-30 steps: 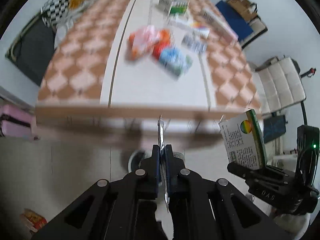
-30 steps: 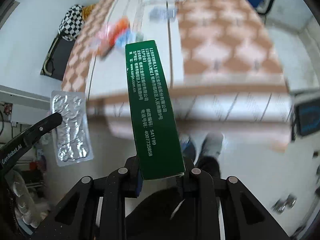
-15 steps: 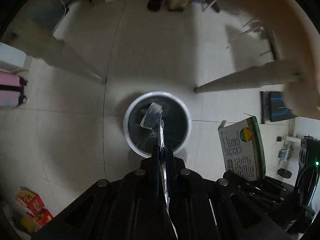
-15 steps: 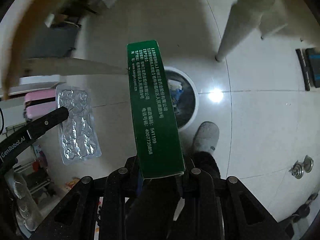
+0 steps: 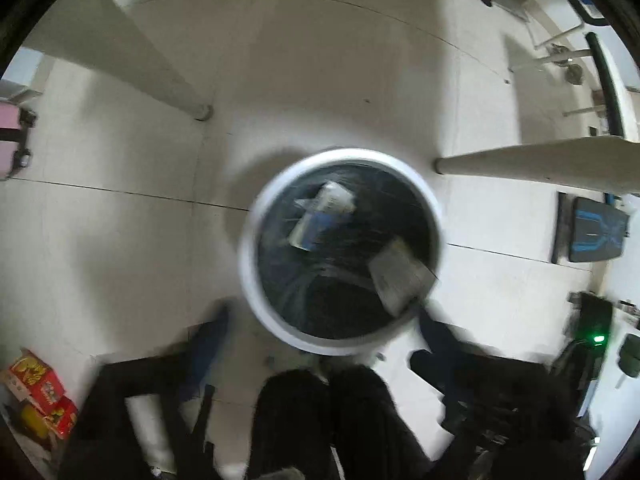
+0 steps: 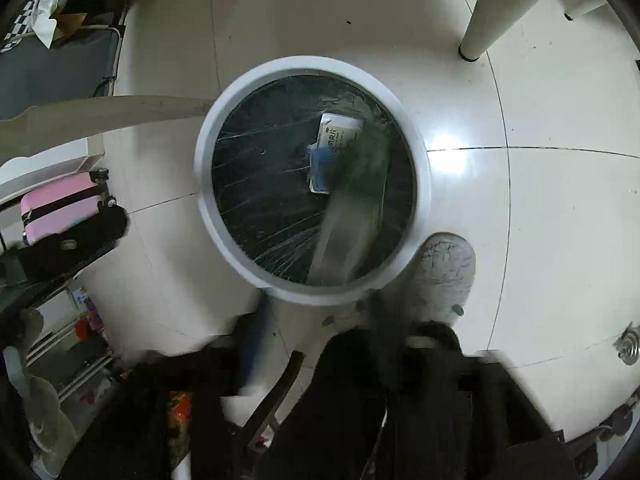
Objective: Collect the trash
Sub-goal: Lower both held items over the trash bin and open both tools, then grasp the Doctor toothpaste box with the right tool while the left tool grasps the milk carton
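Observation:
A white round trash bin (image 5: 246,248) with a black liner stands on the floor below both grippers; it also shows in the right wrist view (image 6: 206,200). In the left wrist view a box (image 5: 400,276) drops at the bin's right rim, and a white-blue packet (image 5: 320,212) lies inside. In the right wrist view the green box (image 6: 356,192) is a blur falling into the bin over the packet (image 6: 334,136). My left gripper (image 5: 320,344) is open and blurred. My right gripper (image 6: 332,332) is open and blurred. Both are empty.
Table legs (image 5: 160,72) (image 5: 540,168) (image 6: 492,8) stand around the bin. A grey shoe (image 6: 444,272) is beside the bin's rim. A pink suitcase (image 6: 60,212) is at the left, red boxes (image 5: 40,392) lie on the floor, and a folded cot (image 6: 56,68) is at the far left.
Both grippers opened over the bin. The green box left my right gripper and falls into the bin. The blister pack left my left gripper. Both cameras moved closer to the bin.

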Demonstrator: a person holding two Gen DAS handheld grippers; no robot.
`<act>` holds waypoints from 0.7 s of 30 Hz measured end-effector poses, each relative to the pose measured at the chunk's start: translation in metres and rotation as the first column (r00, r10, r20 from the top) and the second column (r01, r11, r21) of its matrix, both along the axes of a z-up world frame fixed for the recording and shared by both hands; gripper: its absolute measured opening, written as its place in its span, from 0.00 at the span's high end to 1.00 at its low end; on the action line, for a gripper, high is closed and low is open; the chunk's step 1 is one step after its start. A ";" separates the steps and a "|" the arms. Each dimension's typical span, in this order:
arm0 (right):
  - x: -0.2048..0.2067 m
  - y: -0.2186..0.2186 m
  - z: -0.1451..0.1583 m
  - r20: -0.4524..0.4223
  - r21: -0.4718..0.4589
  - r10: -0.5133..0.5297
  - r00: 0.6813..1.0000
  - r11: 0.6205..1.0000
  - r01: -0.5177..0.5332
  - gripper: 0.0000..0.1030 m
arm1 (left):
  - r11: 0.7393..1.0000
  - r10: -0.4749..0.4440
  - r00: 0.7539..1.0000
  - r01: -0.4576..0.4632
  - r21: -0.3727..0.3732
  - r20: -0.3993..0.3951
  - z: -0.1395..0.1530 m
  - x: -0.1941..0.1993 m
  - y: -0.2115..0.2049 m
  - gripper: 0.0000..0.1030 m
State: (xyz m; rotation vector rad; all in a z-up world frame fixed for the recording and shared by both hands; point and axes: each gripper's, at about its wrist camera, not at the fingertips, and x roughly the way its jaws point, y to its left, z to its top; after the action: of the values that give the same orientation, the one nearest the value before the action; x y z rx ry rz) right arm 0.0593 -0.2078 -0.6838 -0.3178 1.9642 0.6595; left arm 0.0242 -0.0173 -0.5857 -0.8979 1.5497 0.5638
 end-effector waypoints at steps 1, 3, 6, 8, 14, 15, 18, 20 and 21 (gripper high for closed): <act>-0.001 0.000 0.000 0.016 0.010 0.000 1.000 1.000 -0.001 0.09 | 1.000 -0.004 1.000 0.004 0.010 -0.009 0.002 -0.003 0.000 0.00; 0.004 0.005 0.005 0.067 -0.003 0.020 0.998 1.000 -0.020 0.07 | 0.998 -0.030 0.999 0.032 0.060 -0.045 0.010 -0.011 -0.002 0.00; 0.013 0.006 0.019 0.165 -0.047 0.053 0.985 0.998 -0.046 0.02 | 0.990 -0.061 0.994 0.071 0.119 -0.086 0.026 -0.018 -0.006 0.00; 0.018 0.007 0.031 0.219 -0.069 0.076 0.973 0.996 -0.062 0.01 | 0.986 -0.071 0.994 0.083 0.142 -0.089 0.038 -0.025 -0.005 0.00; 0.027 0.014 0.082 0.299 -0.097 0.123 0.946 0.990 -0.098 0.01 | 0.979 -0.072 0.993 0.089 0.184 -0.097 0.074 -0.036 -0.010 0.00; 0.033 0.010 0.090 0.306 -0.096 0.126 0.944 0.990 -0.100 0.02 | 0.978 -0.070 0.993 0.087 0.187 -0.095 0.083 -0.038 -0.011 0.00; 0.033 0.008 0.122 0.320 -0.093 0.126 0.939 0.990 -0.101 0.02 | 0.976 -0.069 0.993 0.087 0.202 -0.094 0.103 -0.043 -0.013 0.00; 0.032 0.007 0.147 0.328 -0.093 0.135 0.935 0.990 -0.110 0.02 | 0.974 -0.066 0.994 0.083 0.212 -0.090 0.124 -0.047 -0.015 0.00; 0.030 0.007 0.156 0.331 -0.090 0.137 0.934 0.989 -0.114 0.02 | 0.973 -0.065 0.994 0.082 0.215 -0.087 0.133 -0.049 -0.016 0.00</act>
State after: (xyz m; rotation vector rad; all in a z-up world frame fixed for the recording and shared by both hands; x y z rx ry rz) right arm 0.0892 -0.2003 -0.5274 -0.5659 1.6499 0.5758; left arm -0.0251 -0.0333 -0.4524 -0.6549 1.5511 0.7089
